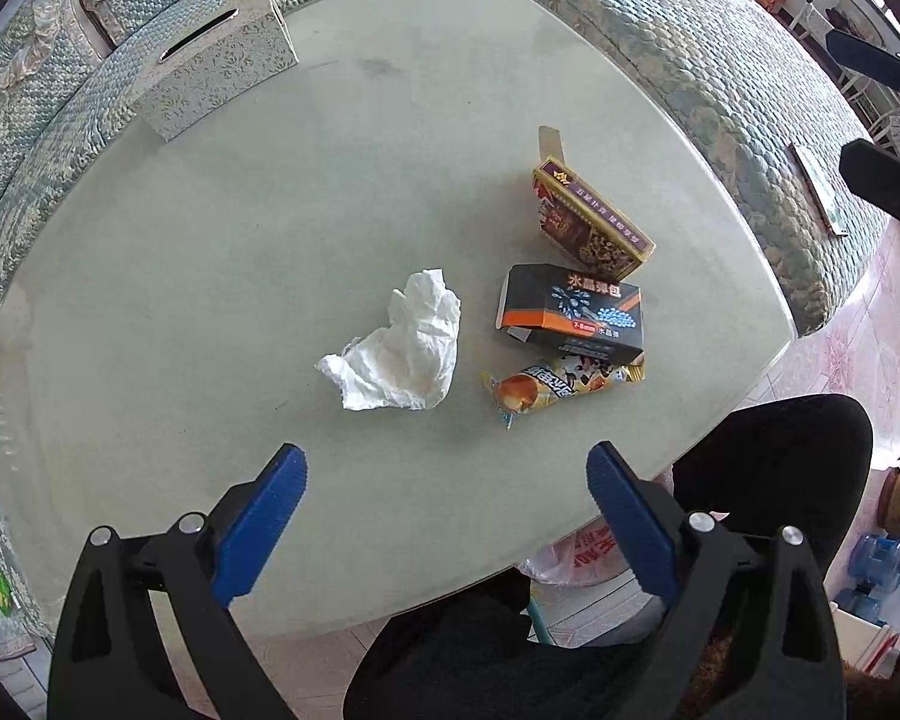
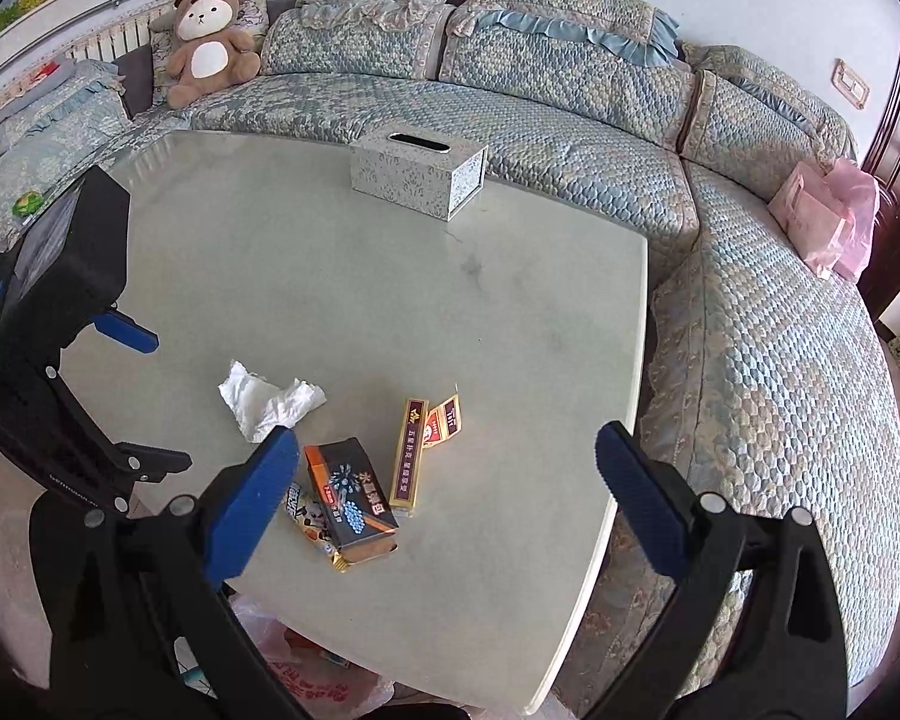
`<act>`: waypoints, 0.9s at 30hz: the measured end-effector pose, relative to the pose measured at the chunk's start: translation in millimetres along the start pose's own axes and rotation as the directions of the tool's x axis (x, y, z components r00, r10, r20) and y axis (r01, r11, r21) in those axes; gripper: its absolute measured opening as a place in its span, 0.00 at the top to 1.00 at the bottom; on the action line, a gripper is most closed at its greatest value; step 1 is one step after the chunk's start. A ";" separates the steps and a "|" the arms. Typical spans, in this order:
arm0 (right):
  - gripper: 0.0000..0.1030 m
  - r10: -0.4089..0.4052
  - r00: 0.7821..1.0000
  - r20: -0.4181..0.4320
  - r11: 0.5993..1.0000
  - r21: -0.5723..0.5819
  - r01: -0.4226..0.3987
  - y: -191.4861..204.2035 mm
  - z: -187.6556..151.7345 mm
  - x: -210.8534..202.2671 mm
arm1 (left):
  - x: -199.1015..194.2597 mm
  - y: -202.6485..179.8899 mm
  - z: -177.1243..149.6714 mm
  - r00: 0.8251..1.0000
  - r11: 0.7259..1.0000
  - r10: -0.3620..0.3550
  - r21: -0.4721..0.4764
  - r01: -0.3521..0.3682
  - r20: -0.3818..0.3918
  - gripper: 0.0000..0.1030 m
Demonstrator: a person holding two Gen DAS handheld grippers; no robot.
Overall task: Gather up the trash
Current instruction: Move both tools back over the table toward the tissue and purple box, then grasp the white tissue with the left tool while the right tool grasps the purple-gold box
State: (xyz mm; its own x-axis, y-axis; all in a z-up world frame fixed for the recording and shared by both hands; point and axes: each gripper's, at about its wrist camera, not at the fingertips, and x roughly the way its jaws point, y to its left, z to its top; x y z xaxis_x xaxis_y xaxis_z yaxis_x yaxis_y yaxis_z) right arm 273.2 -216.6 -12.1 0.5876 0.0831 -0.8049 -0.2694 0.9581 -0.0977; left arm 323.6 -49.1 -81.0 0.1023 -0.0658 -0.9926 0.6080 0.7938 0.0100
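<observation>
Right gripper (image 2: 447, 459), jaws apart, hovers above black box (image 2: 352, 497) on table (image 2: 510, 312).

A pale green glass-topped table (image 2: 390, 300) stands inside the curve of a quilted blue-and-cream sectional sofa (image 2: 570, 114). A silver floral-patterned tissue box (image 2: 417, 179) sits near the table's far edge. A brown teddy bear (image 2: 207, 42) leans in the sofa's corner, and pink plastic bags (image 2: 828, 222) rest on the seat at the other end. What look like blue water bottles (image 1: 882, 564) stand on the tiled floor.
</observation>
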 end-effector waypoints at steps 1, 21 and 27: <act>0.06 0.004 1.000 -0.010 1.000 0.000 -0.004 -0.1 1.1 7.0 | 6.3 2.0 2.9 1.000 1.000 -0.008 -0.002 0.008 -0.008 0.11; 0.06 0.019 0.976 -0.218 0.998 -0.060 -0.033 18.7 -12.5 143.4 | 95.4 40.6 35.8 0.990 0.993 -0.090 -0.083 0.081 -0.108 0.11; 0.06 0.022 0.968 -0.250 0.998 -0.046 -0.035 16.0 -15.3 166.5 | 113.0 48.8 41.7 0.987 0.990 -0.100 -0.110 0.087 -0.124 0.11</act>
State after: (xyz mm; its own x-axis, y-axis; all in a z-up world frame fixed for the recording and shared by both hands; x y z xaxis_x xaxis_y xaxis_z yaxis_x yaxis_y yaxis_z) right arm 355.1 -191.7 -156.6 0.3721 0.0330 -0.9276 -0.3242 0.9410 -0.0966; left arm 397.7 -43.0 -187.6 -0.0580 -0.0695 -0.9959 0.5247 0.8465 -0.0897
